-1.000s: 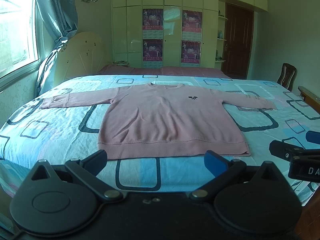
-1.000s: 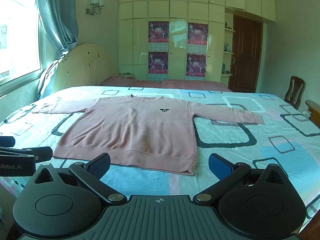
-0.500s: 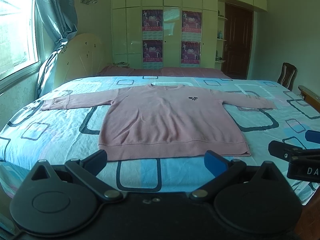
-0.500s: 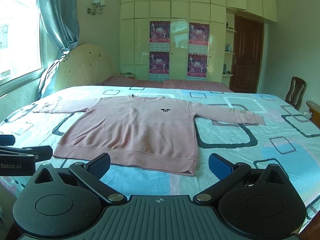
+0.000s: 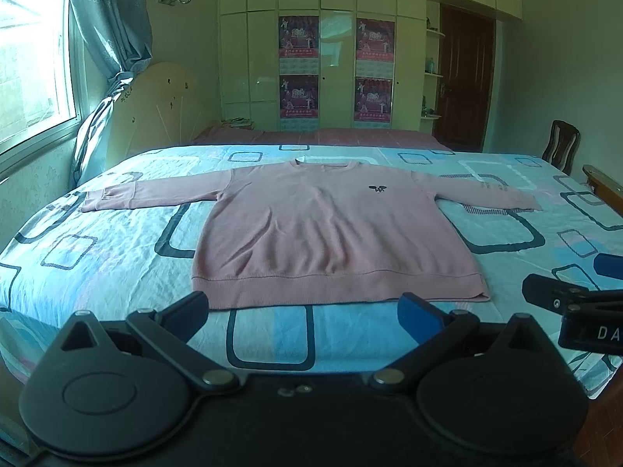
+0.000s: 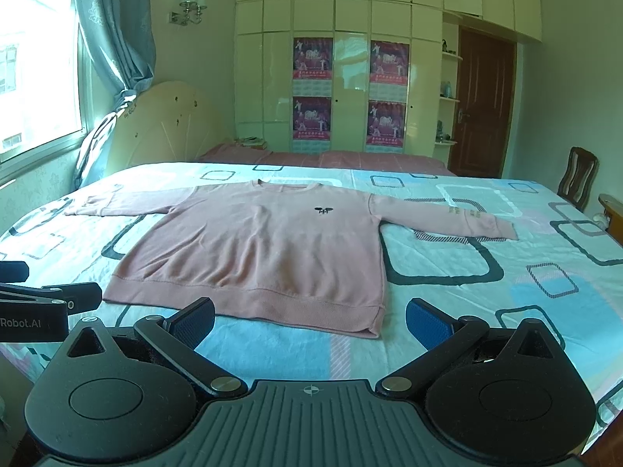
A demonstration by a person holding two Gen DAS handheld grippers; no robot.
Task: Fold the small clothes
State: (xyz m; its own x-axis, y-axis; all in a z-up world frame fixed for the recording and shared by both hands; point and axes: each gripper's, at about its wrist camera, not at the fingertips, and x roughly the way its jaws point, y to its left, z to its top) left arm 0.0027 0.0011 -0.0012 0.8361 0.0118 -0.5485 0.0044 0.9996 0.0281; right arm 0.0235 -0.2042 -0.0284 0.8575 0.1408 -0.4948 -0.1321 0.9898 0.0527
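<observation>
A pink long-sleeved sweater lies flat and face up on the bed, sleeves spread to both sides, hem nearest me; it also shows in the right wrist view. My left gripper is open and empty, held just in front of the hem. My right gripper is open and empty, in front of the hem's right corner. Each gripper shows at the edge of the other's view, the right one in the left wrist view and the left one in the right wrist view.
The bed has a blue sheet with square patterns. A curved headboard and window with curtain are at the left. A wardrobe wall stands behind, with a door and a wooden chair at the right.
</observation>
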